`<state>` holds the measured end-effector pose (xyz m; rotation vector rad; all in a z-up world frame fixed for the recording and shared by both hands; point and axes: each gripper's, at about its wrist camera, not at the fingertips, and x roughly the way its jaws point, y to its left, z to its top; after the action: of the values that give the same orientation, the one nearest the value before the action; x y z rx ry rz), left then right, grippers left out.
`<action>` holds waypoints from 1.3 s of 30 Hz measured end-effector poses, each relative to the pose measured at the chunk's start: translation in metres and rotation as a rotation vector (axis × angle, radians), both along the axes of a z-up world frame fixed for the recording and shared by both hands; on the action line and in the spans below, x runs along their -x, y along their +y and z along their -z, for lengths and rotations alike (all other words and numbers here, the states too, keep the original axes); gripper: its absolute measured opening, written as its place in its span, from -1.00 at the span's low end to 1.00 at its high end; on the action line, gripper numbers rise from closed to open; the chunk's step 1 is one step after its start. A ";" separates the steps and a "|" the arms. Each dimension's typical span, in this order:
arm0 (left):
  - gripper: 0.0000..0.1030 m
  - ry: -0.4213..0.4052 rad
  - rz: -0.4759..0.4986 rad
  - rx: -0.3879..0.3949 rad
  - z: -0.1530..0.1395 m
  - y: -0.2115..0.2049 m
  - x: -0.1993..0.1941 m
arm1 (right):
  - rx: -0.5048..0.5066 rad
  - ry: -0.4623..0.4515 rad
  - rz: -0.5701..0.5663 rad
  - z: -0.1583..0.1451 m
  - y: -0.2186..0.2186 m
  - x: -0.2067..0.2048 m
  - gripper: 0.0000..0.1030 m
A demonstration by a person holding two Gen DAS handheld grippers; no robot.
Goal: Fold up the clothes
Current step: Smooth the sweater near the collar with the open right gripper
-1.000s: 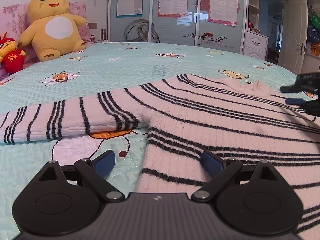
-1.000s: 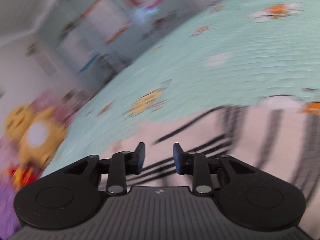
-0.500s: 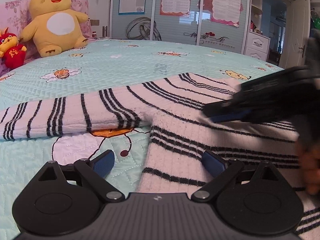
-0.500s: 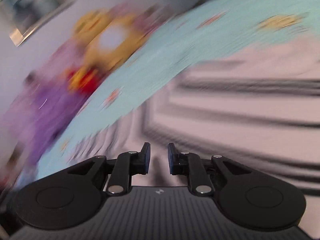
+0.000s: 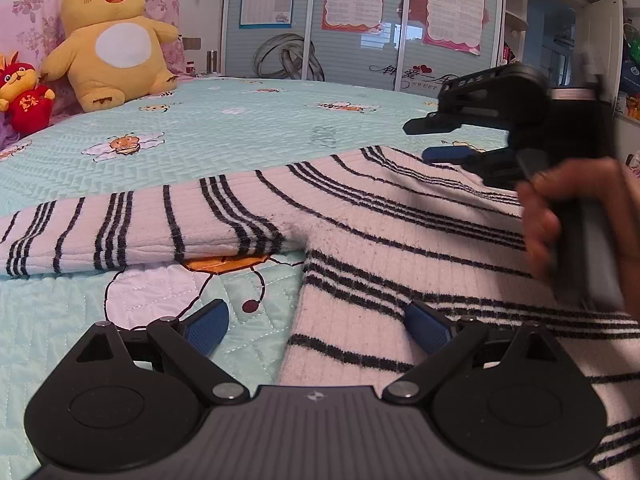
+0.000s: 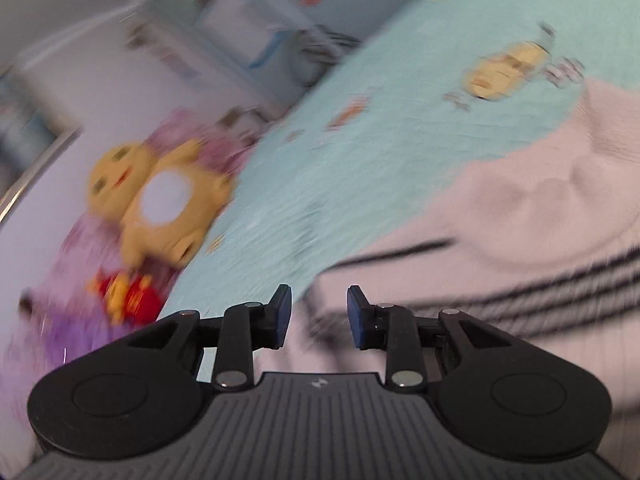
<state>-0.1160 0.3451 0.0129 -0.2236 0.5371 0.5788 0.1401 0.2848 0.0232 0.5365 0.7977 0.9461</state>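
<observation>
Lying flat on the bed (image 5: pixel 240 128), the striped sweater (image 5: pixel 400 240) has its sleeve (image 5: pixel 120 224) stretched out leftward, unfolded. The left gripper (image 5: pixel 316 320) stays low with jaws wide, straddling the sweater's side edge, holding nothing. The right gripper (image 6: pixel 319 312), nearly closed half a second ago, has opened to a moderate gap and swung toward the shoulder, likely preparing a pinch for the first fold.
</observation>
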 end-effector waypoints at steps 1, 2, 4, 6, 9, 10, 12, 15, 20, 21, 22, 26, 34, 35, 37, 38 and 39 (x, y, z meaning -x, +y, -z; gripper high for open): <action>0.94 0.000 0.000 0.000 0.000 0.000 0.000 | 0.007 -0.032 0.000 -0.002 -0.002 0.009 -0.38; 0.94 0.000 0.000 0.001 0.000 0.000 0.000 | 0.027 -0.046 0.010 -0.001 -0.003 0.013 -0.39; 0.94 -0.001 0.000 0.004 0.000 0.001 0.000 | 0.106 -0.015 0.057 0.013 -0.002 0.001 -0.53; 0.94 -0.001 -0.001 0.007 0.000 0.001 0.000 | 0.151 0.029 0.092 0.022 0.003 -0.012 -1.00; 0.94 0.000 -0.001 0.007 0.000 0.001 0.001 | 0.221 -0.024 0.083 0.007 0.003 -0.001 -0.95; 0.95 0.000 -0.001 0.007 0.000 0.001 0.001 | 0.236 -0.069 0.074 -0.001 -0.001 0.010 -0.91; 0.95 0.002 -0.001 0.005 0.000 0.001 0.001 | 0.222 -0.124 0.060 -0.016 -0.019 0.033 -0.90; 0.95 0.005 -0.001 0.004 0.000 0.000 0.001 | 0.229 -0.179 0.068 -0.022 -0.035 0.057 -0.85; 0.96 0.005 0.000 0.010 0.000 0.003 0.000 | 0.349 -0.161 0.046 0.003 -0.025 0.052 -0.77; 0.96 0.005 0.000 0.010 0.000 0.003 0.000 | 0.351 -0.152 0.052 -0.003 -0.027 0.054 -0.76; 0.96 0.006 0.000 0.010 0.000 0.003 0.000 | 0.344 -0.155 0.052 -0.010 -0.029 0.058 -0.70; 0.96 0.007 0.000 0.011 0.000 0.003 -0.001 | 0.279 -0.235 0.022 -0.036 -0.049 0.095 -0.69; 0.97 0.005 0.001 0.022 0.001 0.005 -0.001 | 0.332 -0.125 0.009 0.001 -0.041 0.085 -0.71; 0.98 0.006 0.001 0.022 0.001 0.005 -0.001 | 0.311 -0.108 0.018 0.001 -0.044 0.083 -0.70; 0.98 0.006 0.001 0.023 0.001 0.005 -0.001 | 0.290 -0.105 0.021 -0.005 -0.057 0.093 -0.67; 0.98 0.006 0.001 0.023 0.001 0.005 -0.001 | 0.281 -0.107 0.021 -0.007 -0.065 0.100 -0.67; 0.98 0.006 0.001 0.023 0.001 0.005 -0.001 | 0.272 -0.109 0.020 -0.010 -0.072 0.107 -0.66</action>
<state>-0.1150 0.3503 0.0118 -0.2435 0.5496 0.5729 0.0332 0.2128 0.0333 0.2536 0.8052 0.8250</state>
